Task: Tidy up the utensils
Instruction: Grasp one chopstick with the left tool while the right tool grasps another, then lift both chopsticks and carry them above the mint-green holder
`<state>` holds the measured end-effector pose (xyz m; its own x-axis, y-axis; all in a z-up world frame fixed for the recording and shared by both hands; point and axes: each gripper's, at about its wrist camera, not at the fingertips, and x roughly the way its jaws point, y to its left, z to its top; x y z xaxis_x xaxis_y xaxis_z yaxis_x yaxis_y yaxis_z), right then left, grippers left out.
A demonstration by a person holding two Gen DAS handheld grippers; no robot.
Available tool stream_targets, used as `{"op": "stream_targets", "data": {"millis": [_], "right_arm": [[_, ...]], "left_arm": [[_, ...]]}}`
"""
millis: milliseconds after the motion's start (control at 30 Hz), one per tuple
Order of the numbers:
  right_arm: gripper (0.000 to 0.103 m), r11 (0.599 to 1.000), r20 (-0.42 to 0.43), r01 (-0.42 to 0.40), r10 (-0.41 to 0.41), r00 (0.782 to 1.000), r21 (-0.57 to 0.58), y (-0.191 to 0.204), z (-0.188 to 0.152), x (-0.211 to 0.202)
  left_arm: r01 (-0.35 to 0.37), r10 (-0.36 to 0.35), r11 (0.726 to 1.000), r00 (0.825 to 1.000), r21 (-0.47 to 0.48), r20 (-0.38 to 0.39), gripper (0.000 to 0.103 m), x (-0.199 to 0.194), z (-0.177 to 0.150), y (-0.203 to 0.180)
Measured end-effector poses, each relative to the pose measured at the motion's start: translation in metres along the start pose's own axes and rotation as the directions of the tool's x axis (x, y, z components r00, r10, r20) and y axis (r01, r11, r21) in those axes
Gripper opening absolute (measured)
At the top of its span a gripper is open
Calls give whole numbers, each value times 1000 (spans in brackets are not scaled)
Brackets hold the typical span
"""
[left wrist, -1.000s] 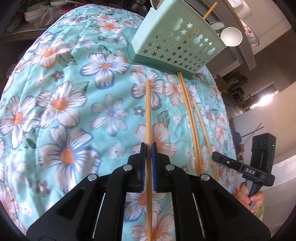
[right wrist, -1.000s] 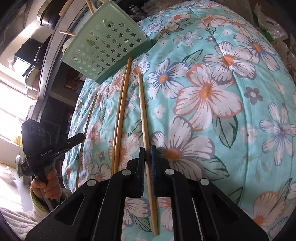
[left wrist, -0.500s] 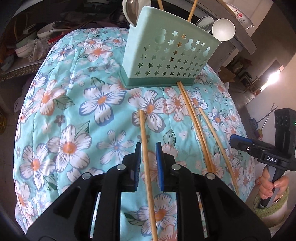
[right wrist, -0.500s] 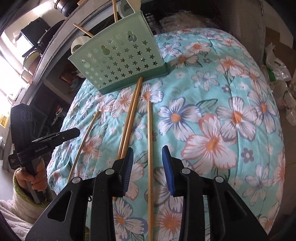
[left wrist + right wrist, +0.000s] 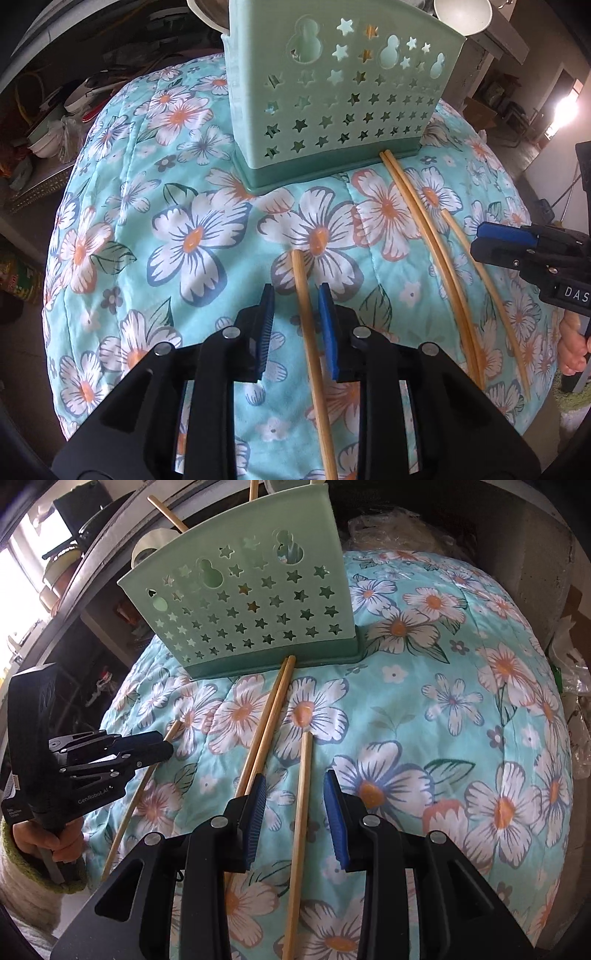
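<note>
The chopstick (image 5: 312,354) between the left hand-held gripper (image 5: 295,325) blades runs off the bottom edge; the utensil holder (image 5: 332,96) beyond is cropped at the top — its contents barely tell; the right-view chopstick (image 5: 299,834) likewise runs off below.

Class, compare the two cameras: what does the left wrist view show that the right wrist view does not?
Left wrist only: the right gripper seen from outside, with its DAS label. Right wrist only: a green sleeve cuff and the GenRobot label on the left gripper, whose jaws are opening, a chopstick lying between them. Both: the mint holder, floral cloth and chopstick pair touching the holder's base.
</note>
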<state>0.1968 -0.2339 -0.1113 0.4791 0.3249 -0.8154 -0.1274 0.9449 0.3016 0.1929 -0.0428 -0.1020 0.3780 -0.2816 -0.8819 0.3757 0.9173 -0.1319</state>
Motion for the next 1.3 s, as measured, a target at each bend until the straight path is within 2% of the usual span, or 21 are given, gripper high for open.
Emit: {"op": "stream_targets", "data": {"millis": [267, 467, 533, 700, 833, 933, 1033, 1200, 1300], "right_arm": [[31, 997, -10, 66, -67, 998, -43, 5, 5, 18], [16, 996, 0, 87, -87, 996, -34, 2, 5, 24], [8, 997, 2, 75, -75, 997, -18, 0, 6, 23], [7, 999, 21, 30, -31, 999, 38, -8, 9, 14], [7, 997, 61, -10, 6, 998, 74, -11, 15, -5], [7, 995, 108, -44, 34, 994, 93, -12, 21, -25], [7, 991, 174, -84, 65, 983, 101, -12, 26, -52], [7, 991, 263, -92, 65, 963, 92, -11, 32, -90], [7, 993, 296, -88, 60, 953, 82, -8, 31, -106]], "left_arm": [[12, -12, 1000, 1000, -16, 5, 22, 10, 3, 6], [-10, 11, 1000, 1000, -22, 25, 14, 17, 10, 3], [-8, 9, 999, 1000, -34, 30, 9, 19, 13, 4], [21, -18, 997, 999, -70, 40, 6, 17, 17, 16], [60, -52, 994, 995, -95, 82, 6, 2, 22, 21], [105, -89, 989, 986, -106, 143, 6, -21, 27, 24], [150, -125, 983, 968, -102, 217, 6, -50, 32, 26], [204, -173, 976, 938, -75, 300, 6, -90, 37, 23], [211, -181, 976, 926, -56, 331, 6, -107, 33, 16]]}}
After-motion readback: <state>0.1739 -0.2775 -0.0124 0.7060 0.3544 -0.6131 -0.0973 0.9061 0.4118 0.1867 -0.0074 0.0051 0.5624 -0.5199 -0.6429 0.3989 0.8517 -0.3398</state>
